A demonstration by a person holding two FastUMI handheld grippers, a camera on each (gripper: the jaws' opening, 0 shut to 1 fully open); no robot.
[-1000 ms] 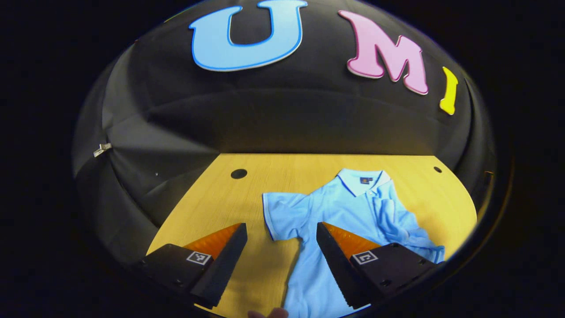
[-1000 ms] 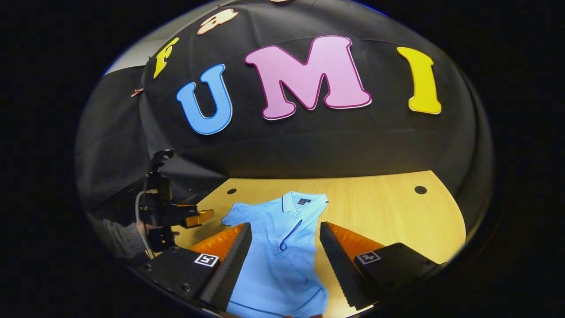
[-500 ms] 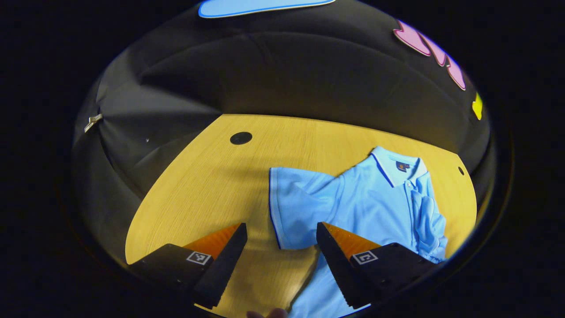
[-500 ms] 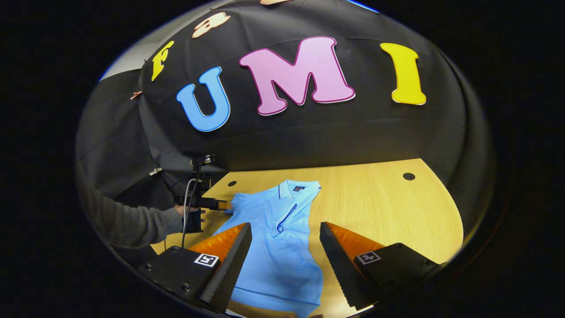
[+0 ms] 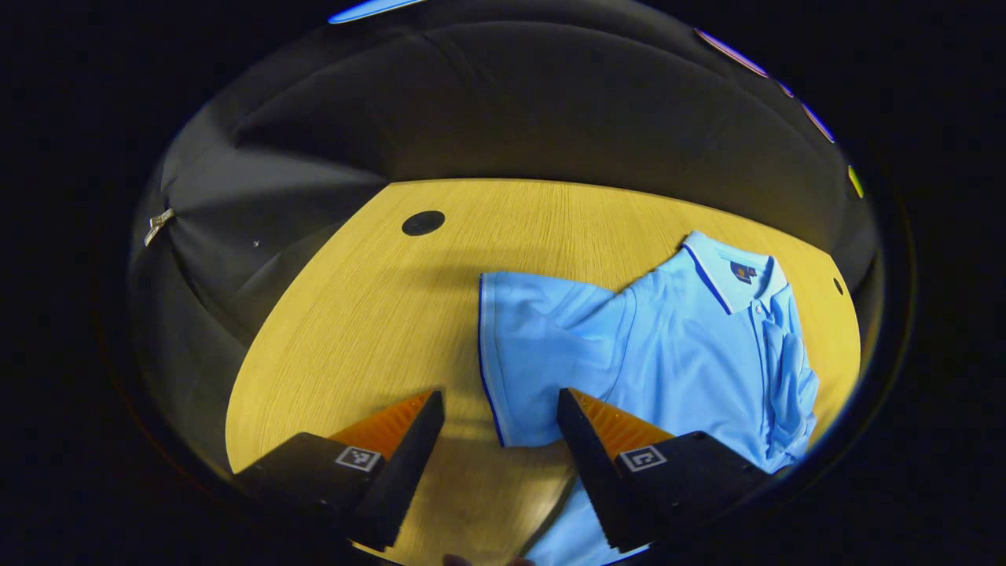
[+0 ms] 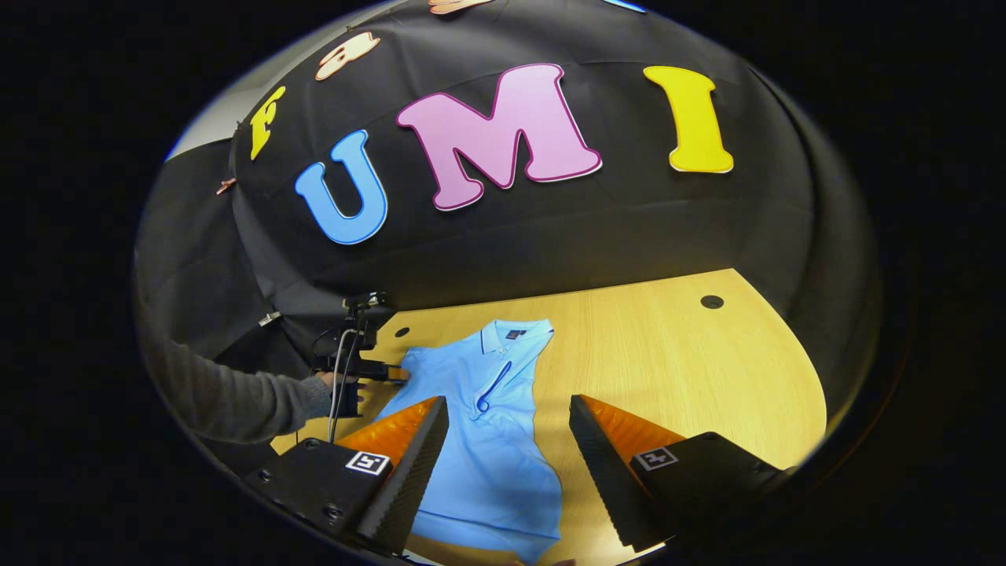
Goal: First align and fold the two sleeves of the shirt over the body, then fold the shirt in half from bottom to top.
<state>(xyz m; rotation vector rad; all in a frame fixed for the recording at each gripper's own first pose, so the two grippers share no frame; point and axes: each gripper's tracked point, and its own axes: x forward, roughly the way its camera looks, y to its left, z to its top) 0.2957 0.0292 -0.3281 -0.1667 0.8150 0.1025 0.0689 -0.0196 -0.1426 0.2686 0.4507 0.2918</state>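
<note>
I see the light-blue shirt (image 5: 676,346) lying flat on the wooden counter (image 5: 354,314), its outspread sleeve (image 5: 534,354) edge sitting between my left tongs (image 5: 497,413), which gape open, while my right tongs (image 6: 509,420), also spread apart, hover over the shirt's body, holding nothing.

A light blue short-sleeved polo shirt (image 5: 684,346) with a white collar edged by a dark blue line lies flat, front up, on the wooden surface (image 5: 354,314). In the left gripper view it fills the right half of the frame, collar (image 5: 735,271) toward the upper right. One sleeve (image 5: 534,354), trimmed with a dark stripe at its cuff, spreads out flat at centre. The other sleeve (image 5: 790,369) lies folded over the body at the right edge, rumpled.
</note>
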